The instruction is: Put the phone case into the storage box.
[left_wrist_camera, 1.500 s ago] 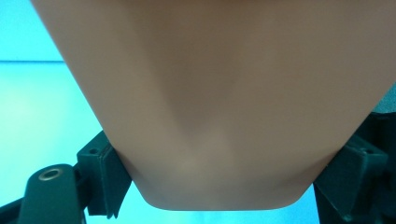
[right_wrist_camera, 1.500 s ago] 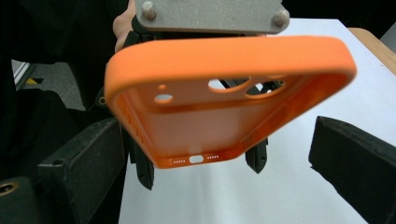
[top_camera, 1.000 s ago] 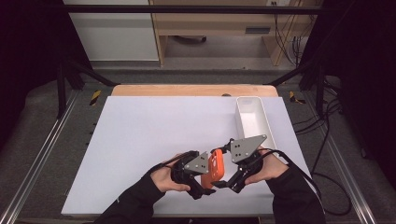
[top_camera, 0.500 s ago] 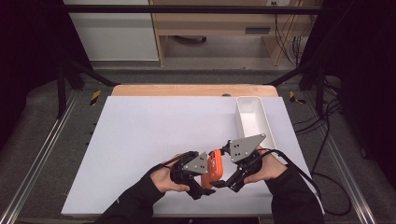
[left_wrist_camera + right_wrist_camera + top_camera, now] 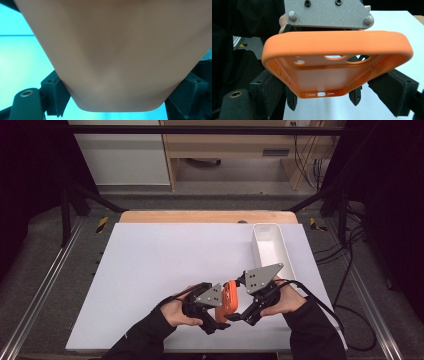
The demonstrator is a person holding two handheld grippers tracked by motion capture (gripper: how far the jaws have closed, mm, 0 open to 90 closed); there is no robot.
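Orange phone case (image 5: 229,300) held between both tongs at about 6 o'clock on the white counter (image 5: 165,265), above its near edge. Left tongs (image 5: 220,312) clamped across the case from its 9 o'clock side; right tongs (image 5: 239,312), whose jaws have just been closing, clamped on it from the 3 o'clock side. In the right gripper view the case (image 5: 337,65) shows its open inside, three camera holes and port cut-outs. White tray (image 5: 270,251) at 2 o'clock. No brand, label or writing can be read
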